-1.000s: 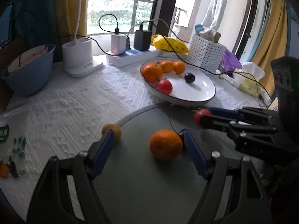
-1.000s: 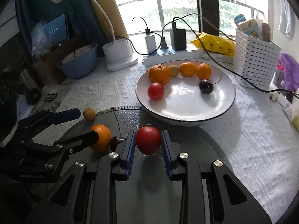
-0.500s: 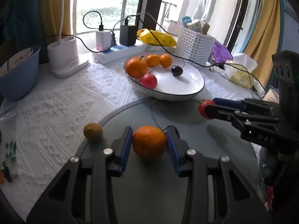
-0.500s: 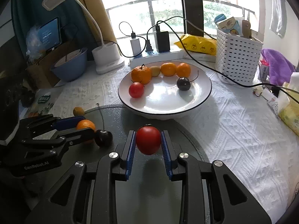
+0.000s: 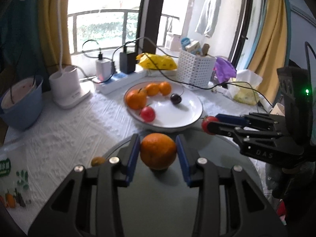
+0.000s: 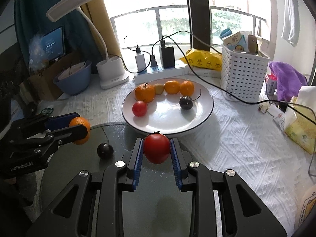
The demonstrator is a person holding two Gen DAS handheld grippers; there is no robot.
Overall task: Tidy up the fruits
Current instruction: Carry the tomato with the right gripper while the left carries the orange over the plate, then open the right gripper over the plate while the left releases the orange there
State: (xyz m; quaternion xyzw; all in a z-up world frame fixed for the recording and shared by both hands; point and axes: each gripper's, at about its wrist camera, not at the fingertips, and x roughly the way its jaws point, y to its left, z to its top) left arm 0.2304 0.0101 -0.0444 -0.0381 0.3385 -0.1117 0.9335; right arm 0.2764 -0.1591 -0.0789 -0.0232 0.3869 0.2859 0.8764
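Observation:
My left gripper (image 5: 158, 152) is shut on an orange (image 5: 158, 150) and holds it above the dark round mat (image 5: 158, 207). My right gripper (image 6: 156, 150) is shut on a red tomato (image 6: 156, 148), held just before the white plate (image 6: 197, 118). The plate holds several oranges, a small tomato (image 6: 139, 108) and a dark cherry (image 6: 185, 102). A dark cherry (image 6: 105, 150) lies on the mat. A small yellowish fruit (image 5: 98, 161) sits by the mat's left edge. The right gripper also shows in the left wrist view (image 5: 209, 124), the left gripper in the right wrist view (image 6: 79, 127).
A white basket (image 6: 243, 77), a power strip with chargers (image 6: 160, 71), a desk lamp base (image 6: 112, 73) and a blue bowl (image 6: 73, 79) stand behind the plate. A black cable (image 6: 237, 96) crosses near the plate. Tissue packs (image 6: 300, 122) lie at the right.
My left gripper closed on the orange and lifted it off the mat toward the plate. My right gripper has risen with the tomato and moved closer to the plate.

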